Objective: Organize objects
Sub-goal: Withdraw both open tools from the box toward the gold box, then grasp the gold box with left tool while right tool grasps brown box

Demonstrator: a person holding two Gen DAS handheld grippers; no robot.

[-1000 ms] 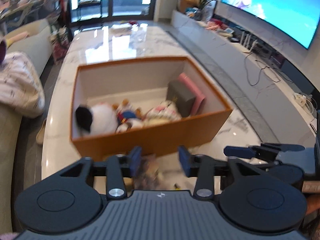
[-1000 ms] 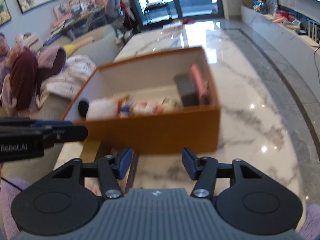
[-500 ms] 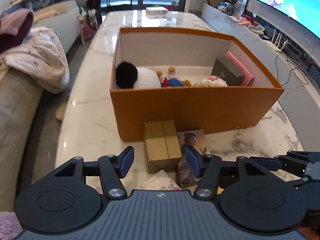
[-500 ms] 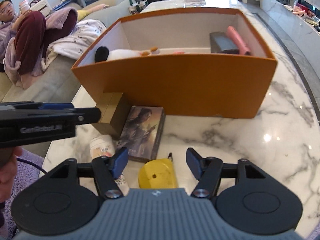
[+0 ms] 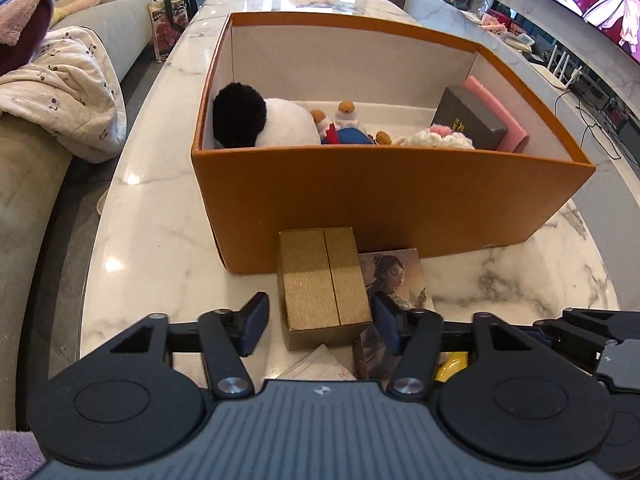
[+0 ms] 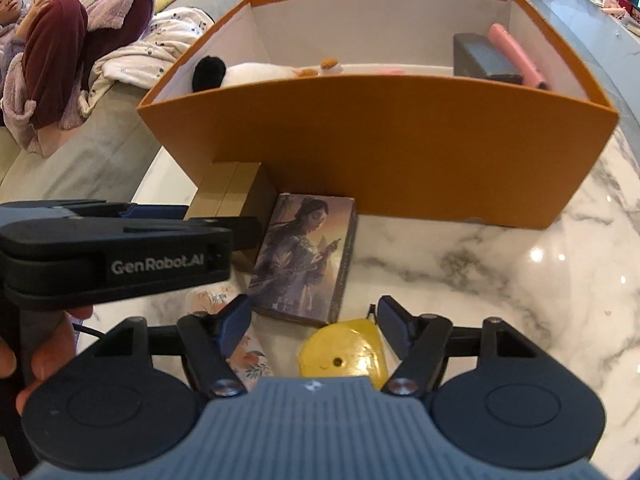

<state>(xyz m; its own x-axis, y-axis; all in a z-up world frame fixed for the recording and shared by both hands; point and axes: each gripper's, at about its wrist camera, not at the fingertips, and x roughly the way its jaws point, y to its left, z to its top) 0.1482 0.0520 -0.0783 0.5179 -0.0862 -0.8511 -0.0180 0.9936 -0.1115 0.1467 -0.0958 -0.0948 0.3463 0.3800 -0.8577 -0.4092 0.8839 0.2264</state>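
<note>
Both your hand-held grippers have dropped toward the loose items in front of the orange box (image 5: pixel 392 200); a second ago they were higher, looking over its rim. Left hand-held gripper (image 5: pixel 320 326) now straddles the near end of the gold box (image 5: pixel 324 280): jaws apart, just closing in a bit, pads not yet on it. Right hand-held gripper (image 6: pixel 314 326) has been opening; jaws apart over the yellow disc (image 6: pixel 344 354), nothing held. So you're lined up for two picks, neither started. Still on the tabletop (image 6: pixel 500 272): gold box touching the orange box's front wall, picture box (image 6: pixel 306 256) just beside it, floral packet (image 6: pixel 248 354) near your right gripper's left finger, yellow disc. Already inside the orange box: black-and-white plush (image 5: pixel 260 124) at left, small toys in the middle, dark box (image 5: pixel 468 120) and pink item (image 5: pixel 500 120) at the right wall. Plenty of room inside.
</note>
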